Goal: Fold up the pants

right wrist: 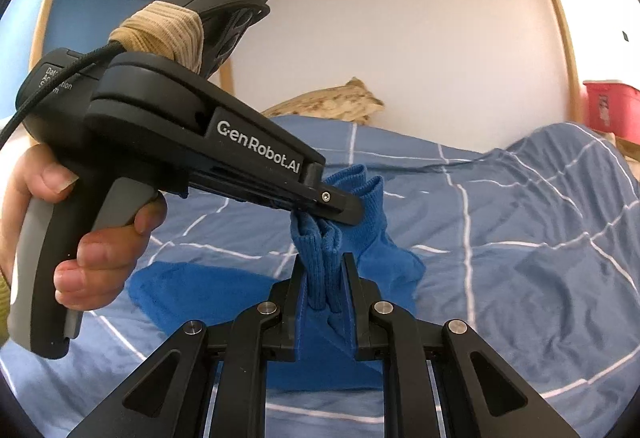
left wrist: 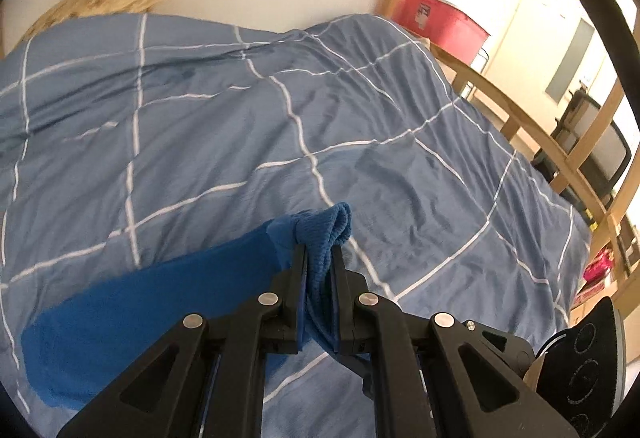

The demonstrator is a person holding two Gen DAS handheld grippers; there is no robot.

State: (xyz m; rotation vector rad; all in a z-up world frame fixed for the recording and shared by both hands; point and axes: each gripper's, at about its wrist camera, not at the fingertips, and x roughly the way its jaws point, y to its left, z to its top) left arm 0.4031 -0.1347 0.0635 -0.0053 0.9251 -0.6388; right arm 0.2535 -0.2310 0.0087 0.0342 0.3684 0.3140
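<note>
Both jaws clenched on ribbed cuffs of blue pants [right wrist: 188, 290]: left gripper [left wrist: 320, 250] on one, right gripper [right wrist: 324, 266] on the other, apparently. Cuffs raised together, probably to carry the legs over; remainder trails on checked duvet [left wrist: 200, 110].

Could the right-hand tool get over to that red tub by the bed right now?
Probably not as things stand: the right gripper has its jaws clamped on the blue pants, as does the left gripper, and the red tub sits beyond the bed.
</note>
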